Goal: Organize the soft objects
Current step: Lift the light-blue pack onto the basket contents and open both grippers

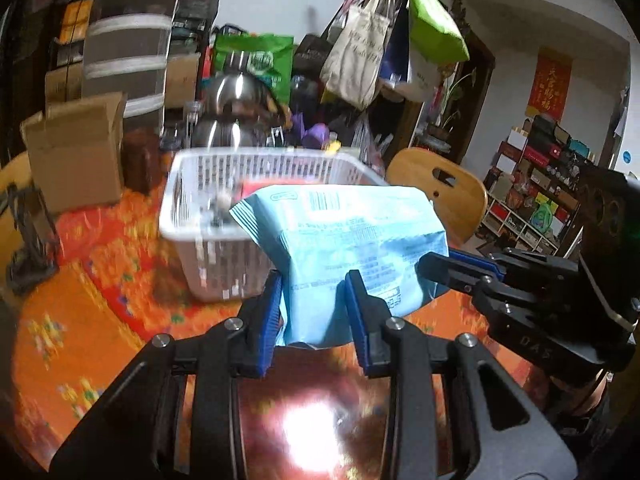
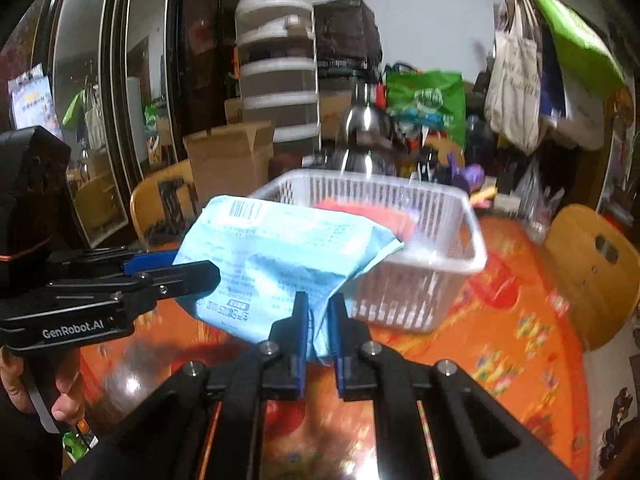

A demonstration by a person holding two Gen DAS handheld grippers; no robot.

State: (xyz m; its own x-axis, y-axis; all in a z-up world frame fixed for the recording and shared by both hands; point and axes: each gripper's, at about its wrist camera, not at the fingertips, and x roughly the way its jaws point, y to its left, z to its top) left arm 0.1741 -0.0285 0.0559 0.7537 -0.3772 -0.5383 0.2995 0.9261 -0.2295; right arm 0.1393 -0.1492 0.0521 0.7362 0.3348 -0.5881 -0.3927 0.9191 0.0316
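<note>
Room: cluttered dining space, orange floral tablecloth (image 1: 80, 320).
Package: light-blue soft pack (image 1: 344, 236), held aloft just before the white slatted basket (image 2: 448, 240).
Left gripper (image 1: 316, 304): clamps its near edge.
Right gripper (image 2: 318, 316): pinches another corner, likely to keep it level for the drop.

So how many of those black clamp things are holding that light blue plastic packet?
2. The left gripper pinches the light blue plastic packet at its near edge; the right gripper grips another edge, above the white slatted plastic basket.
</note>
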